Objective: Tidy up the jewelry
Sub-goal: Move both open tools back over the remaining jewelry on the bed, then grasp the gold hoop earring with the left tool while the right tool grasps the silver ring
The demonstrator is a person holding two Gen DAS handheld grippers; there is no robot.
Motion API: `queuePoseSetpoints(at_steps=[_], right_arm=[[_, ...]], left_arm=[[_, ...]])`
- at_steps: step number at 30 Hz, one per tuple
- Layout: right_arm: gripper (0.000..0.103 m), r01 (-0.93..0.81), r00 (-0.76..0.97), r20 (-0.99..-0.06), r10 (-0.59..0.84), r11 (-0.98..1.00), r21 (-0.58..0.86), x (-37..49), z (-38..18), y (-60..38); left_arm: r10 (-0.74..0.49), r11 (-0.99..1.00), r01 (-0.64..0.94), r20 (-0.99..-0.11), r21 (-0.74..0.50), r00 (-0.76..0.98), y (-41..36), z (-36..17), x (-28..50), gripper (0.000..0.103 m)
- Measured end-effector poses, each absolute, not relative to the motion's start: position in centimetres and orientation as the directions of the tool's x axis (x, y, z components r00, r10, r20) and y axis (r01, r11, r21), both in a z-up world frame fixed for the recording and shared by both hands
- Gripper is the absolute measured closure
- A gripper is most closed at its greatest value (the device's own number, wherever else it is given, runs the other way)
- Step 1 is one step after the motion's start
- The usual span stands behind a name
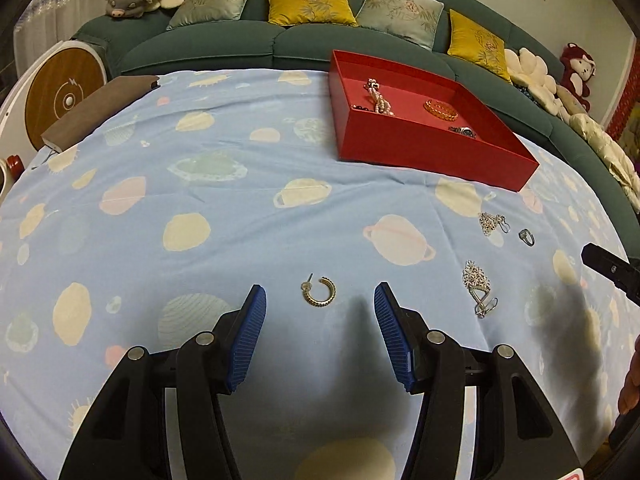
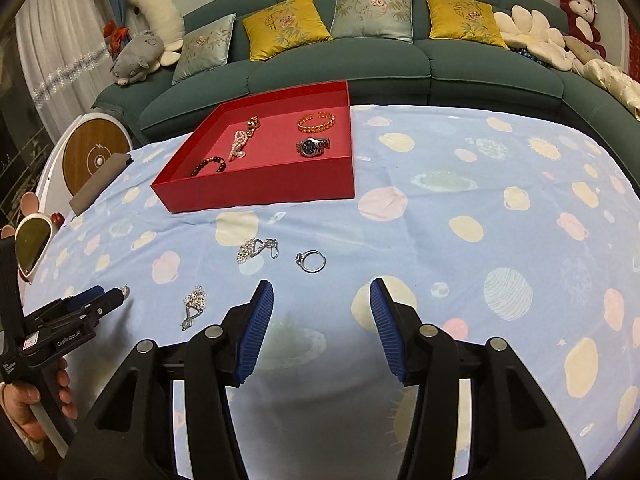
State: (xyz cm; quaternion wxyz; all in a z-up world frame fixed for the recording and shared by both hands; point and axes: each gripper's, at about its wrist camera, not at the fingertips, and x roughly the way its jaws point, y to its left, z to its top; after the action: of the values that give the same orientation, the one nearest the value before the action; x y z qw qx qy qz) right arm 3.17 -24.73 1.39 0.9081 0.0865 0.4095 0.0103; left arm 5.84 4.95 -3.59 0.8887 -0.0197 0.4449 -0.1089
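Note:
A gold hoop earring (image 1: 319, 291) lies on the blue cloth between the tips of my open left gripper (image 1: 320, 300). A silver drop earring (image 1: 478, 288) lies to its right; it also shows in the right wrist view (image 2: 194, 306). A second silver earring (image 1: 491, 222) (image 2: 258, 249) and a silver ring (image 1: 526, 237) (image 2: 311, 261) lie farther on. My right gripper (image 2: 322, 300) is open and empty, just short of the ring. The red tray (image 1: 420, 148) (image 2: 264, 194) holds a pearl strand (image 2: 238, 146), a gold bracelet (image 2: 316, 121), a watch (image 2: 313, 147) and a dark bead bracelet (image 2: 209, 166).
A green sofa (image 2: 360, 72) with cushions and plush toys runs behind the table. A brown book (image 1: 96, 110) lies on the table's far left corner. A round wooden-faced device (image 2: 94, 158) and a small mirror (image 2: 31, 246) stand off the left edge.

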Motion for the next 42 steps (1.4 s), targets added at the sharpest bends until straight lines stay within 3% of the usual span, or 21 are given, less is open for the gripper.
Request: queuePoseSetpoints(at_steps=[4,11,26,32,42], right_arm=[[0.054,0.058,0.652,-0.752,0.099,0.982,0.18,3.6,0.8,-24.8],[0.054,0.035,0.635,-0.765,0.109,0.985,0.169,4.0,0.0,-23.9],[0.055,0.003,0.622,-0.777,0.096,0.992,0.125,7.9,-2.2,-22.3],[0.069,0.017,0.619,-0.782,0.074,0.994,0.107,9.0,-3.1,-22.5],[0.079,0.015,0.626,-0.778,0.058,0.996,0.086,9.1,-3.1,-22.7]], left_arm=[[-0.217,0.973,0.192,-0.786,-0.127,0.579,4.3,-4.0,6.0,0.057],[-0.226,0.97,0.212,-0.774,-0.122,0.592,4.0,-4.1,6.2,0.089],[-0.263,0.961,0.229,-0.773,-0.155,0.578,3.9,-3.4,6.4,0.089],[-0.273,0.958,0.232,-0.768,-0.165,0.58,4.0,-3.1,6.7,0.089],[-0.279,0.957,0.235,-0.767,-0.171,0.577,4.0,-3.0,6.9,0.089]])
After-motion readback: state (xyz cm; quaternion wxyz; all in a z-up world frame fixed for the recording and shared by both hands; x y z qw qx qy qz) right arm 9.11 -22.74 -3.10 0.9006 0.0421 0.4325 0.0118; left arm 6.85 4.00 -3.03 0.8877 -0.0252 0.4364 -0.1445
